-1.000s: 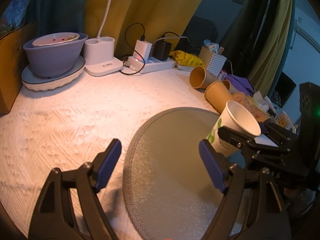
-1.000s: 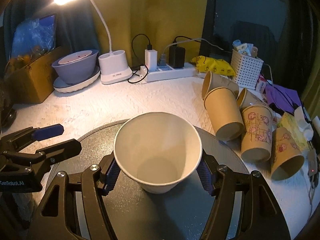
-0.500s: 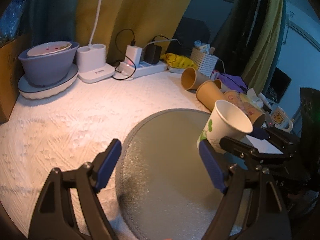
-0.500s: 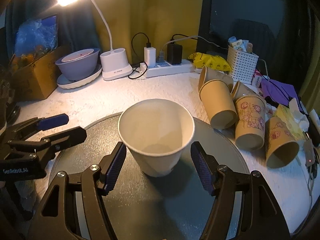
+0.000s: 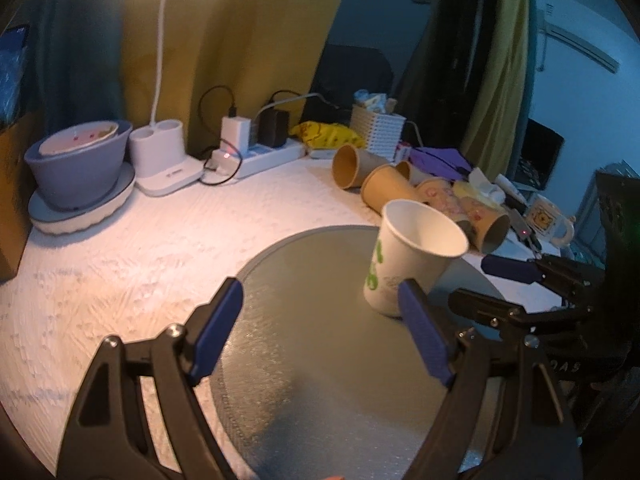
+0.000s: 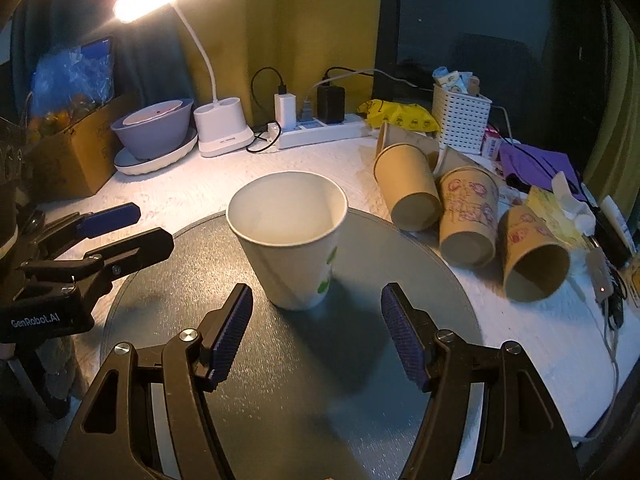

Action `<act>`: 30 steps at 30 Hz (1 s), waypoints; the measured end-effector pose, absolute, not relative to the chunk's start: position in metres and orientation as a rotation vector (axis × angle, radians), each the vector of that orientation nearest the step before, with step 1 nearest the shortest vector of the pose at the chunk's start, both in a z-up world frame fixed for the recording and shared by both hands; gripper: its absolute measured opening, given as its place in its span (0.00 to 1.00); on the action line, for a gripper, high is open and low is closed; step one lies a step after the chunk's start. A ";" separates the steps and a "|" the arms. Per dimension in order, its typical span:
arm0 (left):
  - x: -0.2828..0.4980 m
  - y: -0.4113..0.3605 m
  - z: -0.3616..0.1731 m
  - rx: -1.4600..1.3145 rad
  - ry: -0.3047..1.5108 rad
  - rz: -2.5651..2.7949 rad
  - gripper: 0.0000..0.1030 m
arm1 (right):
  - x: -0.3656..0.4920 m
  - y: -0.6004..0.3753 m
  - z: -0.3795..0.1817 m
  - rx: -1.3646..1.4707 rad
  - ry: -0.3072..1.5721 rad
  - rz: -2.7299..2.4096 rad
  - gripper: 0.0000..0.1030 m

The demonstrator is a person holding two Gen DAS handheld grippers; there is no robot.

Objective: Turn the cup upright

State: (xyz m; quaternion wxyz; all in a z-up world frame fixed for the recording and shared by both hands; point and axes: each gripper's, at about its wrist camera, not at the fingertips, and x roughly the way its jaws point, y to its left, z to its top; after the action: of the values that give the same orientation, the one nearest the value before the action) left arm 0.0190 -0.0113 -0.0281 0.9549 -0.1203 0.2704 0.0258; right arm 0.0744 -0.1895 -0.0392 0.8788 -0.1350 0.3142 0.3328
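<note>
A white paper cup (image 6: 290,240) with green print stands upright, mouth up, on the round grey mat (image 6: 280,392); it also shows in the left wrist view (image 5: 412,258) on the mat (image 5: 312,368). My right gripper (image 6: 318,334) is open and empty, just behind the cup and apart from it. My left gripper (image 5: 320,332) is open and empty over the mat, left of the cup. Each gripper appears in the other's view: the right one (image 5: 500,284), the left one (image 6: 120,228).
Several brown paper cups (image 6: 460,208) lie on their sides to the right of the mat. A purple bowl (image 6: 154,128), white lamp base (image 6: 222,128), power strip (image 6: 320,132) and white basket (image 6: 460,116) line the back. A cardboard box (image 6: 68,156) stands at the left.
My right gripper opened, let go of the white cup and drew back. The cup now stands free on the mat. The left gripper shifted a little.
</note>
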 end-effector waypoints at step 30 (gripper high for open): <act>-0.021 -0.035 0.022 -0.139 0.316 -0.061 0.80 | 0.035 -0.214 0.018 -0.276 0.476 0.663 0.68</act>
State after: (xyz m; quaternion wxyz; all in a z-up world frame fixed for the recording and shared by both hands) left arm -0.0207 -0.0352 0.0217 0.9846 -0.0692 0.1574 -0.0304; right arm 0.0355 -0.2144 0.0183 0.9086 -0.1339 0.2308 0.3214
